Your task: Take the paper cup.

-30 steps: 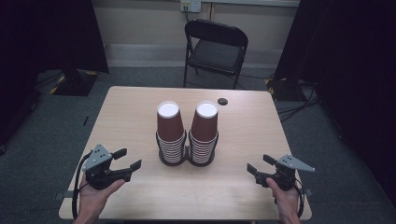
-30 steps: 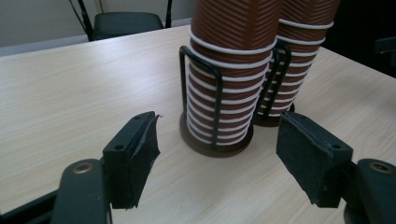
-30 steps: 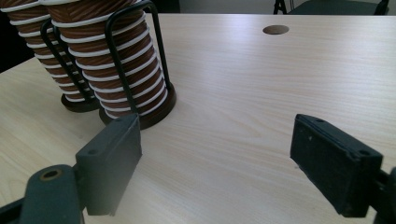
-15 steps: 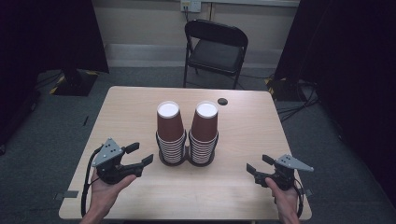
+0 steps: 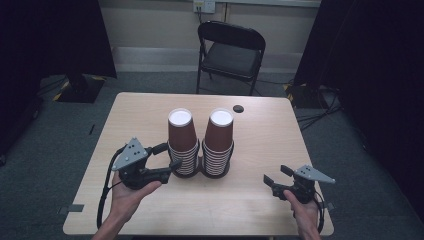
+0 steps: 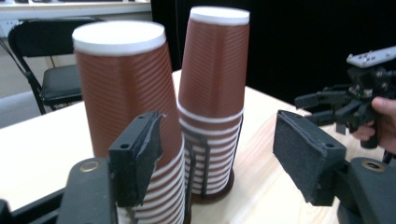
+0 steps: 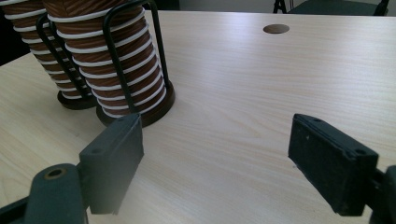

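- The left gripper (image 5: 168, 156) is being held in the person's left hand (image 5: 131, 192) just beside the left cup stack (image 5: 181, 142). Its jaws are being kept apart, with nothing clamped between them.
- The right gripper (image 5: 276, 175) is being held low over the near right part of the counter (image 5: 260, 145), well apart from the cups. Its jaws are likewise being kept wide apart and empty.
- Two stacks of brown ribbed paper cups are being carried upside down, side by side, in a black wire holder (image 5: 201, 171) at the middle of the counter. The right cup stack (image 5: 219, 142) is standing just beside the left one.
- The long axis of each stack is running upright, so a sideways grip across the top cup is being favoured.
- From the left gripper the left stack is lying straight ahead and slightly up. This gripper is much the nearer of the two.
- In the left gripper view one jaw is being seen in front of the left stack's wall. Whether it is already touching the cups cannot be settled from these views; it appears to be just short of them.
- The wire uprights of the holder are being judged the main obstruction at the lower rims.
- A small dark hole (image 5: 238, 108) in the counter and a folding chair (image 5: 231, 50) beyond it are lying clear of the work.
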The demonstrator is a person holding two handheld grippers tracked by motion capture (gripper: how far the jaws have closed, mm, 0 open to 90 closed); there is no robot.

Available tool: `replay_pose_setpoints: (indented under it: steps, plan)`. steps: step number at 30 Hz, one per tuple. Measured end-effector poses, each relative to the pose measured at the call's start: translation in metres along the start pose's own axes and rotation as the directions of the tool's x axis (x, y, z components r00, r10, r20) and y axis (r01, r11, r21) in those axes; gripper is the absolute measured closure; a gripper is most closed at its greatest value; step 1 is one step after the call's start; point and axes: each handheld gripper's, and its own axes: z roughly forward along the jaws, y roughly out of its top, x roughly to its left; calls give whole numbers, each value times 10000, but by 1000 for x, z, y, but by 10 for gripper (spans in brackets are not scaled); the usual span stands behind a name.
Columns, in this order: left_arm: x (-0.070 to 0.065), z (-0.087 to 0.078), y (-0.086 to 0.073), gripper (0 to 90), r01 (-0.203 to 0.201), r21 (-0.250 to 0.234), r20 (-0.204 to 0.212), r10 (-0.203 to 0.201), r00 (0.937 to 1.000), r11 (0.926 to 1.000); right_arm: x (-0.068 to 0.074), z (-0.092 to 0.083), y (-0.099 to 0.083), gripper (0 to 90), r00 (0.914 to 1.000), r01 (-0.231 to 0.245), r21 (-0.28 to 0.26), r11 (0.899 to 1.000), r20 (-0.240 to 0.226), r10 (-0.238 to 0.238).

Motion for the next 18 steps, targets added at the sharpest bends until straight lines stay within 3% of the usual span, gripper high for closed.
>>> replay_pose_setpoints:
  steps: [6,10,13,16,18]
  plan:
    - [-10,14,13,280,-242,17,190,242,9995,9997,1,1,0,175,10000,19,-5,10000,-13,-19]
    - [-15,24,23,273,-307,-129,104,309,9995,9994,1,2,0,175,10000,39,21,10000,-19,-39]
    - [-17,32,29,257,-135,-147,135,137,9998,9998,1,1,0,175,10000,63,-2,10000,-21,-63]
    - [-22,42,34,232,-404,-94,-23,404,9992,9991,1,1,0,175,10000,55,-11,10000,-12,-55]
    - [-22,49,37,203,-339,-17,68,339,9994,9994,1,1,0,174,10000,48,-5,10000,-17,-48]
